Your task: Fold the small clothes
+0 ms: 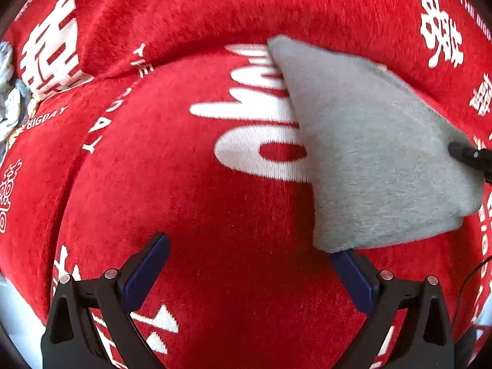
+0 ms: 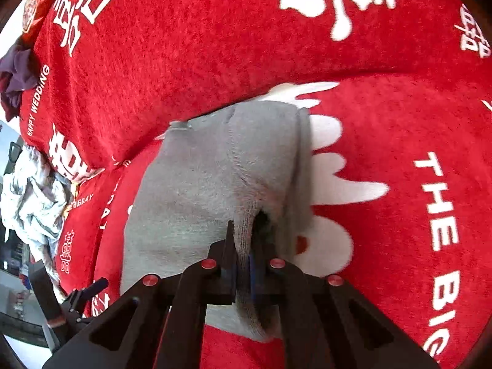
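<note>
A small grey garment (image 1: 378,153) lies on a red sofa cover with white lettering (image 1: 190,190), at the right of the left wrist view. My left gripper (image 1: 249,264) is open and empty, its right finger at the garment's near edge. My right gripper (image 2: 244,246) is shut on a fold of the grey garment (image 2: 209,178). The tip of the right gripper (image 1: 470,156) shows at the garment's right edge in the left wrist view. The left gripper (image 2: 89,292) shows at the lower left of the right wrist view.
A heap of pale crumpled clothes (image 2: 33,196) lies at the left end of the sofa, also seen in the left wrist view (image 1: 9,98). A dark purple garment (image 2: 15,73) sits above it. The red backrest (image 2: 184,46) rises behind the seat.
</note>
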Demonstrator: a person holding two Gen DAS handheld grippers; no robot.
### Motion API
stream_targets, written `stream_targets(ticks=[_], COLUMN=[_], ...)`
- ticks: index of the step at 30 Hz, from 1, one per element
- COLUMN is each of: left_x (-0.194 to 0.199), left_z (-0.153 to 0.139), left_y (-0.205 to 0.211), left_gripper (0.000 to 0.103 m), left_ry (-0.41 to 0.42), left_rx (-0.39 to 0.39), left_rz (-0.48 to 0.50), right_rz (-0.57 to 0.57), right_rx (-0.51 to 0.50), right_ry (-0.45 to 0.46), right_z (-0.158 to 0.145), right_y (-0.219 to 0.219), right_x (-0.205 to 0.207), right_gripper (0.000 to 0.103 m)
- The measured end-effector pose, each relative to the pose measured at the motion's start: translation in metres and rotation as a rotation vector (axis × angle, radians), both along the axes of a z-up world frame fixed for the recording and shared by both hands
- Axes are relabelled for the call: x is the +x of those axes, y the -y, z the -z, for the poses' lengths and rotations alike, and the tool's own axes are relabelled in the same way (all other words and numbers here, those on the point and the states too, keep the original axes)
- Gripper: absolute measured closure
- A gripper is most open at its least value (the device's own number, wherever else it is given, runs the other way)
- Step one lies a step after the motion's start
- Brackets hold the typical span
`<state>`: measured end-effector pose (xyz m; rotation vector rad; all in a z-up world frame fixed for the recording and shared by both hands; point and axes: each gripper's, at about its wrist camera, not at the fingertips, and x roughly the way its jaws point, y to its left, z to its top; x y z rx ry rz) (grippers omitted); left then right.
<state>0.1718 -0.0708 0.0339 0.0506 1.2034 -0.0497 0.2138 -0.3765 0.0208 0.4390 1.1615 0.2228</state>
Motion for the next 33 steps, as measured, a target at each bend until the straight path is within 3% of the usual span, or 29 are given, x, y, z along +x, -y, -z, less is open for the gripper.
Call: stream_targets(ticks=[5,10,13,16,20,22,30,33], left_x=[-0.008,-0.012,-0.009,-0.004,0.003,0.006,0.017,0.02], left_z=[-0.001,-0.029,-0.044,-0.051,-0.049,-0.047,-0.039,-0.035], left_y=[0.003,0.0,0.003,0.01,0.014,0.016,0.019,0.016], left_gripper=[0.0,0.0,0.0,0.0,0.0,0.0,0.0,0.0], left_ry=[-0.004,0.047,0.084,0.106,0.102,0.099,0.079,0.068], left_rx=[0.008,-0.019,-0.021,-0.01,-0.016,-0.014,-0.017,-0.019], left_rz=[0.027,0.055,0.063,0.072,0.066,0.063,0.057,0.049], right_rz=[-0.006,-0.059,-0.08,-0.083,-0.118,-0.145,-0.231,-0.235], right_rx=[-0.035,-0.069,-0.083,-0.14,-0.217,-0.23,-0.233,-0.236], right_ry=[-0.015,-0.01,-0.006,0.067,0.159,0.185,0.064,0.081], right_z=[0.014,0.008,-0.006,-0.029,-0.053,-0.056,-0.005,0.002], right_y=[-0.003,-0.008,-0.01,-0.013,-0.026,-0.036,-0.068,-0.067], right_x=[-0.002,-0.002,-0.006,-0.012,-0.011,-0.009,0.011,0.009], right_gripper=[0.098,0.096,0.087,0.079,0.047,0.046,0.046,0.045])
